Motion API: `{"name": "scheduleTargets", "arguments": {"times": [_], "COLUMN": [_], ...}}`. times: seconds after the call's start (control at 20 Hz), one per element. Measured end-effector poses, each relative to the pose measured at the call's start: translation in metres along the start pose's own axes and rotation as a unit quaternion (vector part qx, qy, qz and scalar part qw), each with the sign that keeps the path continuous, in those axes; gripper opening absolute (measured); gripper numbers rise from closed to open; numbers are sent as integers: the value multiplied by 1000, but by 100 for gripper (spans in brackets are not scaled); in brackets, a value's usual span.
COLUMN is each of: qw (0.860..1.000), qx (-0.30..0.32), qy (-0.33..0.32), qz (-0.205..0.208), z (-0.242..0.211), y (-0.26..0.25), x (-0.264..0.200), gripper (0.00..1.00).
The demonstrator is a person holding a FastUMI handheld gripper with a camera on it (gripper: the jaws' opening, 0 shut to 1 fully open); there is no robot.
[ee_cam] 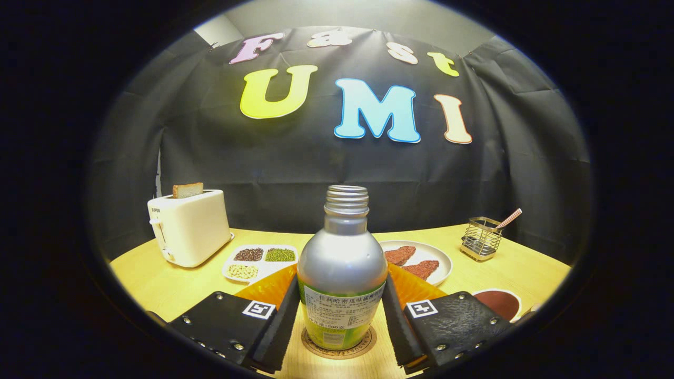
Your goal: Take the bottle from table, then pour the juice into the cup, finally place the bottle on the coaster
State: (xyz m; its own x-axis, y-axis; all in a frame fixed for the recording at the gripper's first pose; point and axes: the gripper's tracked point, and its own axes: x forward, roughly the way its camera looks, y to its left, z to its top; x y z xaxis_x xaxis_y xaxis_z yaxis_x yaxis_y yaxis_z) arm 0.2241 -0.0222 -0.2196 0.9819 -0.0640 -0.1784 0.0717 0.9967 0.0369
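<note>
A silver bottle with a green and white label and an uncapped threaded neck stands upright on a round brown coaster on the wooden table. My gripper is shut on the bottle, one finger pad against each side of its lower body. A white cup holding dark liquid sits on the table just right of the right finger.
Behind the bottle lies an orange ribbed object. Beyond it are a divided tray of beans and a white plate with reddish-brown pieces. A white toaster with bread stands far left, a wire holder far right.
</note>
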Motion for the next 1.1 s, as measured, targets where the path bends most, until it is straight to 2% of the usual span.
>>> {"name": "scheduleTargets", "arguments": {"times": [0.4, 0.5, 0.6, 0.65, 0.85, 1.1], "qw": [1000, 1000, 1000, 1000, 999, 998], "qx": [-3, -4, -2, -1, 4, -5], "qy": [0, 6, -8, -14, -42, -62], "qz": [-10, -18, -1, 0, -10, 1], "z": [-8, -6, 0, 10, 50, 118], "y": [-2, -4, 3, 2, -9, -17], "x": [2, -1, 2, -8, -33, -77], "gripper": [76, 80, 92, 98, 98, 98]}}
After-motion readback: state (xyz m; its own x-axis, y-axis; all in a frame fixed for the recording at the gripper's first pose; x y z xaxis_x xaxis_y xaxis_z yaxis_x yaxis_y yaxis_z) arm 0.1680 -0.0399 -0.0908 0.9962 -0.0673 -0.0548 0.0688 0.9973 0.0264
